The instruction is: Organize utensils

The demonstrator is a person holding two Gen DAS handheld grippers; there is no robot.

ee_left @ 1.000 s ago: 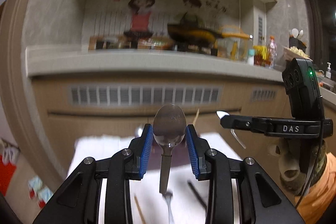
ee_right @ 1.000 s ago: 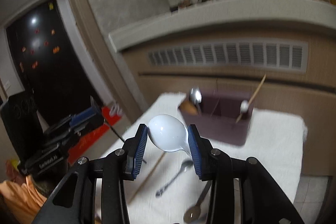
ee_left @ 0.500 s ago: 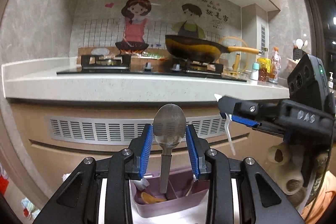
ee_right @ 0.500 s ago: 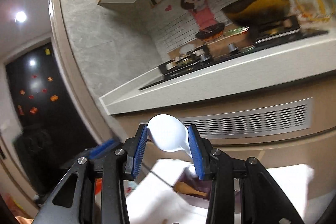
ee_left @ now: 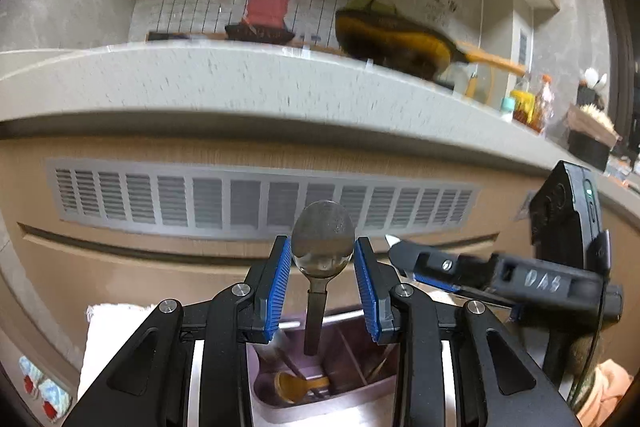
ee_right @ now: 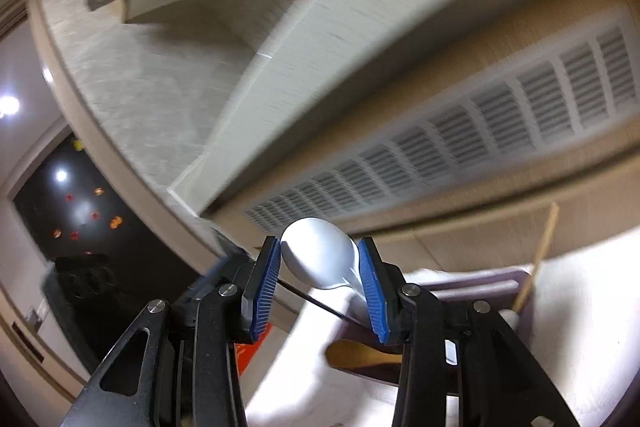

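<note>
My left gripper (ee_left: 322, 259) is shut on a metal spoon (ee_left: 322, 251), bowl up between the blue pads, its handle hanging down over the purple utensil box (ee_left: 320, 403). A wooden spoon (ee_left: 298, 385) lies inside that box. My right gripper (ee_right: 318, 265) is shut on a white spoon (ee_right: 318, 259), bowl up, above the left end of the same purple box (ee_right: 476, 285), from which a wooden chopstick (ee_right: 538, 259) sticks up. In the left wrist view the right gripper (ee_left: 404, 255) reaches in from the right, level with my left fingers.
The box stands on a white cloth (ee_left: 114, 327) on a low table. Close behind rises a beige cabinet with a vent grille (ee_left: 260, 199) under a grey counter (ee_left: 240, 87). A pan (ee_left: 396, 35) sits on the stove. A dark doorway (ee_right: 80, 227) lies left.
Both grippers have come lower and closer to the cabinet, each still holding its spoon. The purple box now lies right under the fingers. The right wrist view has rolled and blurred.
</note>
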